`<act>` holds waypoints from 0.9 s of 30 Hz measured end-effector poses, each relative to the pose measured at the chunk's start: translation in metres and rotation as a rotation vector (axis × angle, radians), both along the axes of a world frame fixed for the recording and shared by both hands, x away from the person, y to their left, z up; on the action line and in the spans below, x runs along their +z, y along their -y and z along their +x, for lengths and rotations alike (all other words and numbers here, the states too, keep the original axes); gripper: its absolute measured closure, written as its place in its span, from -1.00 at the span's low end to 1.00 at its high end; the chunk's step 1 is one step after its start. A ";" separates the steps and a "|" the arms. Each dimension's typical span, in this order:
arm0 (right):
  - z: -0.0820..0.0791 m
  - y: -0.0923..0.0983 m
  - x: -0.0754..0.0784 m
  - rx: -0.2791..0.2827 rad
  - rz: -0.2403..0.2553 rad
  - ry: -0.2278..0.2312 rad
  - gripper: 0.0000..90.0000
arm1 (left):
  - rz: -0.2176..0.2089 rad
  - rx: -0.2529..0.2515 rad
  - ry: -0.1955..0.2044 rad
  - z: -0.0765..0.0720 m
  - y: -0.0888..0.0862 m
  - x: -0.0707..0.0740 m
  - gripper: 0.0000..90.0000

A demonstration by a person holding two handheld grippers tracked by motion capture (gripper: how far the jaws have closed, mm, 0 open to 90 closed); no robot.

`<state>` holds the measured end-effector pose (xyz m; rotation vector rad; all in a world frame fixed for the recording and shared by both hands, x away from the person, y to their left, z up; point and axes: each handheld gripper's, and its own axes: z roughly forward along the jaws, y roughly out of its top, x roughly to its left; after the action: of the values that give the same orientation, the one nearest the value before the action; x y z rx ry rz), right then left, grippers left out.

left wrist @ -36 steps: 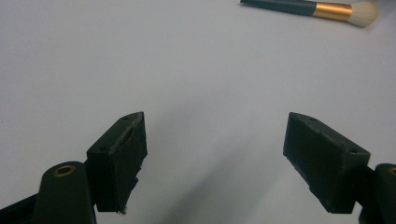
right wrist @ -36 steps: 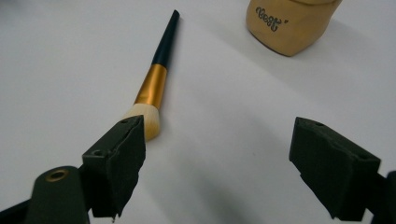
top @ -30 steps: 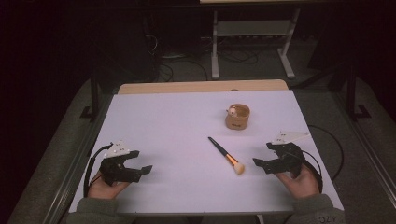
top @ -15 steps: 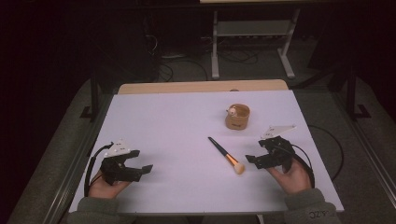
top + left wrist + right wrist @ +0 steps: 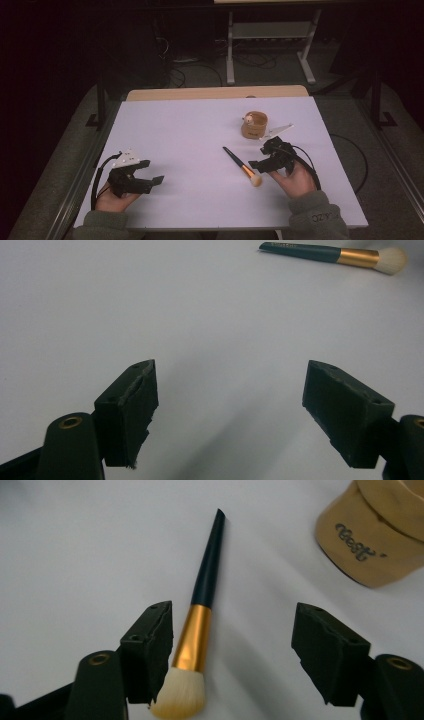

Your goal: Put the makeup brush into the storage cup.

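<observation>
On white table point(image 5: 190, 135), makeup brush point(image 5: 243, 167) lies flat, just left of cup point(image 5: 254, 125). Right gripper point(image 5: 232, 650) spread, straddling ferrule, off-centre; left pad touching. Risk: closing nudges/rolls brush, grip lands on bristles. Left gripper point(image 5: 230, 405) spread, empty, well apart.

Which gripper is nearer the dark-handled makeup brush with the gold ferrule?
Right. The right gripper sits just beside the dark-handled makeup brush with the gold ferrule, jaws open with the bristle end between them. The left gripper rests open far across the white table.
</observation>
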<state>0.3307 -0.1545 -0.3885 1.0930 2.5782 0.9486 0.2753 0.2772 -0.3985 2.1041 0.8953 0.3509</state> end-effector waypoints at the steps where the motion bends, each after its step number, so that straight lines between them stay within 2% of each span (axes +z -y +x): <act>1: 0.002 -0.003 -0.001 0.002 0.000 -0.004 -0.24 | 0.000 0.000 0.000 0.000 0.000 0.000 -0.51; 6: 0.007 -0.012 -0.004 0.011 -0.009 -0.021 -0.17 | 0.014 -0.010 0.000 0.001 0.000 0.000 -0.51; 8: 0.011 -0.019 -0.009 0.012 -0.012 -0.043 -0.12 | 0.010 -0.008 -0.004 0.001 0.000 0.000 -0.51; 14: 0.015 -0.028 -0.017 0.028 -0.033 -0.064 -0.03 | -0.001 -0.001 -0.006 0.001 0.001 -0.001 -0.51; 18: 0.016 -0.035 -0.030 0.048 -0.079 -0.101 0.08 | -0.002 -0.002 -0.007 0.001 0.001 -0.001 -0.50; 27: 0.015 -0.041 -0.038 0.049 -0.139 -0.117 0.30 | 0.015 -0.013 -0.006 0.002 0.001 -0.002 -0.50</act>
<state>0.3455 -0.1132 -0.4265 1.0825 2.7291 0.7226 0.2769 0.2763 -0.4005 2.1250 0.8848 0.3453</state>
